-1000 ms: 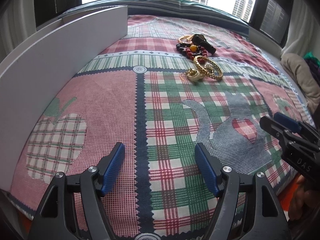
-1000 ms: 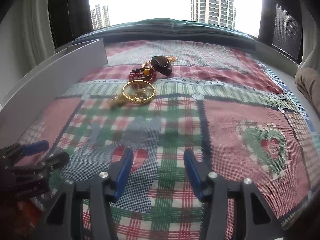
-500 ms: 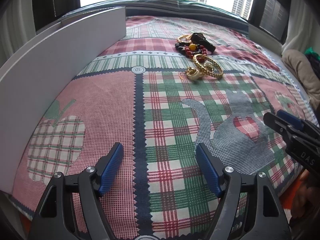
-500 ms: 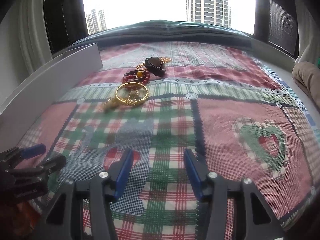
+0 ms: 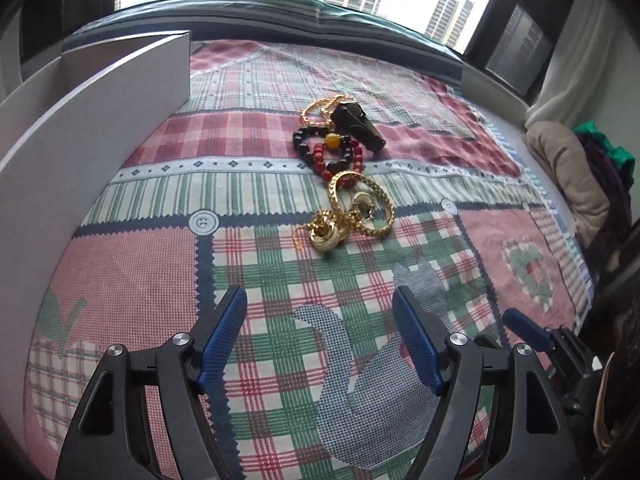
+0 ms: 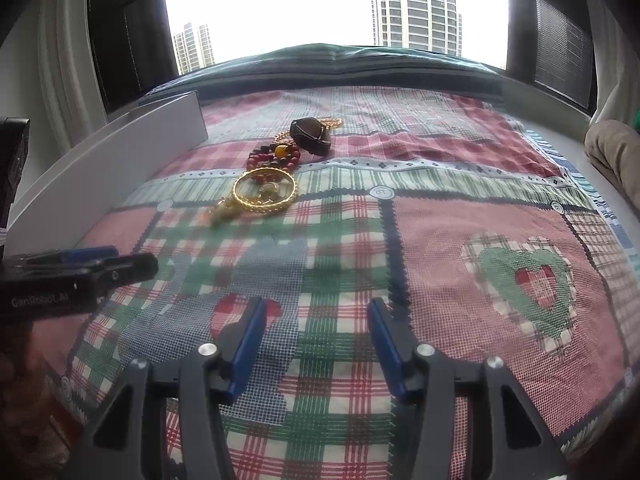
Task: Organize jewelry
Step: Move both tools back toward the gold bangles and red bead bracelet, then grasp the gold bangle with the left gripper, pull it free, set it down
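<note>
Gold chain bangle (image 5: 362,204) w/ round beads (image 5: 334,152) on woven plaid cloth (image 5: 280,300).

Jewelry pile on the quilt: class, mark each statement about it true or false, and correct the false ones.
1. The left claw grips the gold bangle. False: its jaws are open and empty, short of the pile.
2. The red and black bead bracelet lies between the bangle and the dark oval piece. True.
3. The jewelry sits inside the white tray. False: it lies on the patchwork quilt, beside the tray.
4. The right claw holds nothing. True.
</note>
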`<state>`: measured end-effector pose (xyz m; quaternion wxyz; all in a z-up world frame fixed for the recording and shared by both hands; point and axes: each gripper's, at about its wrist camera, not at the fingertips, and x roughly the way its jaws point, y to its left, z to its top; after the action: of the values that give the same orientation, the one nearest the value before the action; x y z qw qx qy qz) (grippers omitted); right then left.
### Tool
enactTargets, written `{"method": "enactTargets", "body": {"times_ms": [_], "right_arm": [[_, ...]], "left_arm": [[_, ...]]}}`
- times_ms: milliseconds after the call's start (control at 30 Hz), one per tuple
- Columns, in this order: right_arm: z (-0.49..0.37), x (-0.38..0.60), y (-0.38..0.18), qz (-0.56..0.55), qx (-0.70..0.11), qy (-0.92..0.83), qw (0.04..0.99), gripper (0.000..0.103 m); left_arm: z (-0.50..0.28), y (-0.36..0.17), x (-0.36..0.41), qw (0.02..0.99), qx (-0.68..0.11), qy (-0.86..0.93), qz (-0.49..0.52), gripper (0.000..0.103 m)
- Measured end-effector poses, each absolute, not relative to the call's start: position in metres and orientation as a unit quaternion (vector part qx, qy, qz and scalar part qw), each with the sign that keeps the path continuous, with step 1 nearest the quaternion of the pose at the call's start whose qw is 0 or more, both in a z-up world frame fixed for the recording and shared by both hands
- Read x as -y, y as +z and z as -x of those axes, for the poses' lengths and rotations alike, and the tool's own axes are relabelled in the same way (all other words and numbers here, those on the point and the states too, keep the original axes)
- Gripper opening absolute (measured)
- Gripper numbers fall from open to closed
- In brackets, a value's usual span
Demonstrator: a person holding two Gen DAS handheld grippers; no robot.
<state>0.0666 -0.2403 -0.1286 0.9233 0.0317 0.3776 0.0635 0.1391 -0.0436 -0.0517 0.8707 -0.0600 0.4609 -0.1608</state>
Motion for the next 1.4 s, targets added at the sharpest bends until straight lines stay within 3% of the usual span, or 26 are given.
{"method": "enactTargets", "body": {"times_ms": [167, 367, 467, 533, 567, 633, 1000, 1300, 1367, 1400], "right_arm": [[-0.063, 0.246, -0.128, -0.037, -0.375, 0.065, 0.924, 0.053], [-0.055, 0.252, -0.127, -0.042, -0.371, 0.067, 0.925, 0.053], [-0.054, 0.257, -0.128, -0.048, -0.371, 0.067, 0.925, 0.053], [-0.053, 0.26, -0.129, -0.052, -0.372, 0.066, 0.925, 0.053], [-0.053, 0.261, -0.129, -0.054, -0.372, 0.065, 0.925, 0.053], [-0.054, 0.264, -0.131, -0.058, -0.371, 0.063, 0.925, 0.053], [-0.054, 0.259, -0.131, -0.055, -0.372, 0.062, 0.925, 0.053], [-0.056, 0.235, -0.132, -0.033, -0.387, 0.08, 0.918, 0.053], [-0.057, 0.23, -0.132, -0.028, -0.388, 0.082, 0.917, 0.053], [-0.057, 0.227, -0.132, -0.026, -0.389, 0.083, 0.917, 0.053]], "left_arm": [[-0.205, -0.055, 0.072, 0.855, -0.483, -0.177, 0.064, 0.075], [-0.241, -0.083, 0.09, 0.837, -0.523, -0.154, 0.05, 0.066], [-0.245, -0.084, 0.089, 0.841, -0.519, -0.144, 0.053, 0.052], [-0.246, -0.083, 0.085, 0.835, -0.525, -0.152, 0.069, 0.019], [-0.245, -0.083, 0.083, 0.833, -0.526, -0.155, 0.076, 0.012], [-0.244, -0.081, 0.08, 0.831, -0.527, -0.159, 0.079, 0.008], [-0.187, -0.044, 0.014, 0.844, -0.489, -0.166, 0.147, 0.007], [-0.115, -0.071, -0.077, 0.821, -0.518, -0.118, 0.21, 0.007], [-0.104, -0.072, -0.087, 0.825, -0.516, -0.102, 0.206, 0.008], [-0.099, -0.072, -0.093, 0.828, -0.513, -0.094, 0.206, 0.015]]}}
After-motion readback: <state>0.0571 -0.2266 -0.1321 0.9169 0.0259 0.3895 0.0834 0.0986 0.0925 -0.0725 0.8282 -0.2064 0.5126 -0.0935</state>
